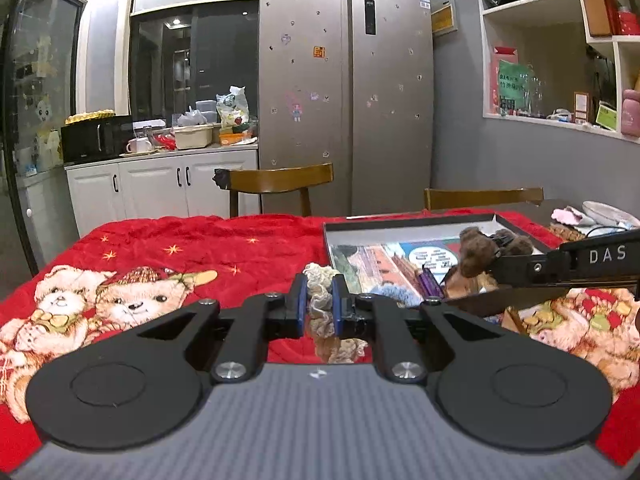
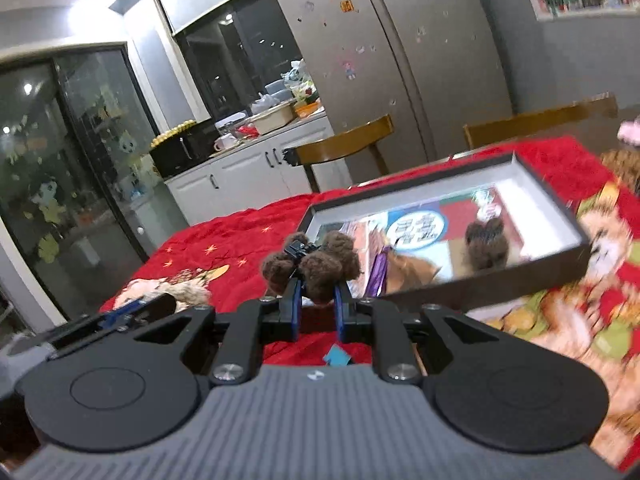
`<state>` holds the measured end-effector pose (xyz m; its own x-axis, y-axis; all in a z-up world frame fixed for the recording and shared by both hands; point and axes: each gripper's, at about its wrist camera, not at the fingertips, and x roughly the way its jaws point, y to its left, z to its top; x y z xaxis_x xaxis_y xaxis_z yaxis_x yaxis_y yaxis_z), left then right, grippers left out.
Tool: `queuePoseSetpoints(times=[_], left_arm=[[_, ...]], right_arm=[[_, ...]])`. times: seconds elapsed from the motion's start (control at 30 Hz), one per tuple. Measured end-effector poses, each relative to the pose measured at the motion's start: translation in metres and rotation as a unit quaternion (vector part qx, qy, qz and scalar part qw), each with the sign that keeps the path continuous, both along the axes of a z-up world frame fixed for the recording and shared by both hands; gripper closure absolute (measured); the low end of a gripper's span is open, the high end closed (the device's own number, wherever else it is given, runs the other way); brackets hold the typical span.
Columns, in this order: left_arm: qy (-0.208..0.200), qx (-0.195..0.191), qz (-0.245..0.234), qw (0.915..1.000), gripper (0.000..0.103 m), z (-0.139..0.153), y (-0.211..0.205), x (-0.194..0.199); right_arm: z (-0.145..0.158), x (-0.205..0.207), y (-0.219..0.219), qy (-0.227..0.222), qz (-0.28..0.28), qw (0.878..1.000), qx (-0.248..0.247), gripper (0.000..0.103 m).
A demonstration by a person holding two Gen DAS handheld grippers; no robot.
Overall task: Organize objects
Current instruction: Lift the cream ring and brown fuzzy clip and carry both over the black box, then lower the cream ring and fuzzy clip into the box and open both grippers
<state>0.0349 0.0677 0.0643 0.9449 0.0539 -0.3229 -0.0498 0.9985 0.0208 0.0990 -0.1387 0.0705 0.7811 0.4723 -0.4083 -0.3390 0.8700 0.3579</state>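
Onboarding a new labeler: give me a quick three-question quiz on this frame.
1. True or false: the left gripper is shut on a cream scrunchie.
2. What does the right gripper hold? A) purple pen B) brown fuzzy hair clip C) pink cloth
3. Fill in: the open box sits on a red ____.

Key: 1 true. 2 B, the brown hair clip. 3 blanket.

Dim indoor light, ceiling glare upper left; fisheye bends edges; right wrist view motion-blurred at right
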Motion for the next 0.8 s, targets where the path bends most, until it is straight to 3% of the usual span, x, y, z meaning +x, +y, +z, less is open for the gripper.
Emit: queuePoseSetpoints(times=[0.27,0.47,0.63,0.8], left_arm=[[0.005,-0.036,-0.034,0.9988,0.088,0.047,0.003,0.028],[0.009,-0.079,-0.050,0.9955,0.088,0.071,-0.005,0.064],[0.013,-0.104,-0.041,0.9936,0.088,0.081,-0.012,0.100],[0.028,-0.152,-0.063,0.9860,0.088,0.078,-0.012,0.149]], right_arm=[[0.027,0.023,-0.006,0.002,-0.030,0.999,0.030,0.084],[0.038,0.067,-0.013,0.017,-0.050,0.996,0.068,0.084],[0.034,0.104,-0.016,0.038,-0.065,0.994,0.076,0.084],[0.014,0.138,-0.012,0.072,-0.070,0.993,0.061,0.084]])
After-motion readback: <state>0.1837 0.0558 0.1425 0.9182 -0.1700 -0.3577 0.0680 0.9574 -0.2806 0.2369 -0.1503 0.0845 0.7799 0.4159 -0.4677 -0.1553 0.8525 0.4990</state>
